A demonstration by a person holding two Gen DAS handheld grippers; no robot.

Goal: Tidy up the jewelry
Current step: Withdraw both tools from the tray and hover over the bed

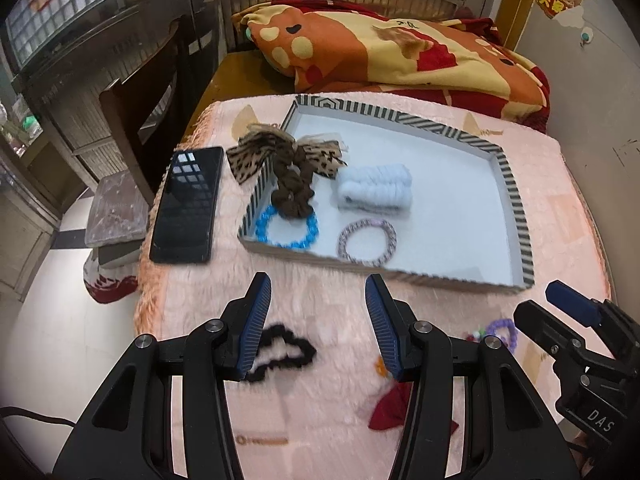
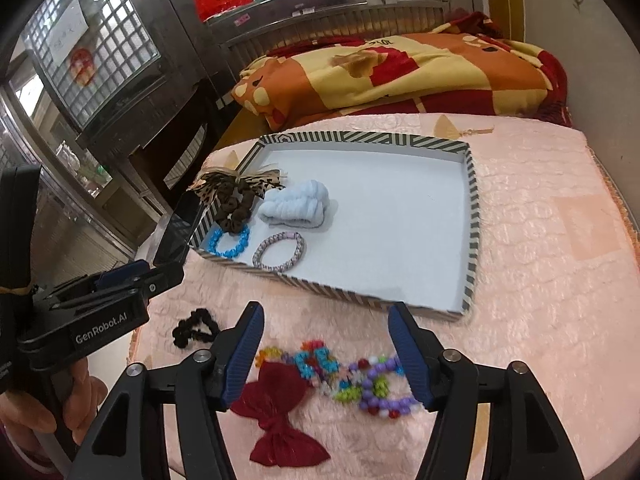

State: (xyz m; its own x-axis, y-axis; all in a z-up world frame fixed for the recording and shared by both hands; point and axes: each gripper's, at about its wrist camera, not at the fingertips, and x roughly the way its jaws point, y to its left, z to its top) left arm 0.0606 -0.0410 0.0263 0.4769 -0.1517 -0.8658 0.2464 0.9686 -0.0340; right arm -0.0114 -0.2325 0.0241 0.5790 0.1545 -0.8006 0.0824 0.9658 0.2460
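Note:
A striped-rim tray (image 1: 516, 200) (image 2: 474, 216) lies on pink plush cloth. Inside it are a leopard bow with brown scrunchie (image 1: 290, 178) (image 2: 234, 200), a pale blue fluffy band (image 1: 374, 190) (image 2: 296, 206), a blue bead bracelet (image 1: 290, 230) (image 2: 228, 242) and a pinkish braided ring (image 1: 366, 242) (image 2: 278, 252). On the cloth in front lie a black scrunchie (image 1: 282, 350) (image 2: 195, 328), a dark red bow (image 1: 394, 406) (image 2: 280, 412) and colourful bead bracelets (image 2: 360, 380) (image 1: 500, 330). My left gripper (image 1: 318, 292) (image 2: 132, 276) is open above the cloth, nothing between its fingers. My right gripper (image 2: 326, 318) (image 1: 560, 300) is open over the beads.
A black phone (image 1: 188, 204) lies left of the tray on the cloth. A folded orange and red blanket (image 1: 400, 60) sits behind the tray. A wooden chair (image 1: 136, 136) and a stool stand beyond the cloth's left edge. A hand (image 2: 52, 408) holds the left gripper.

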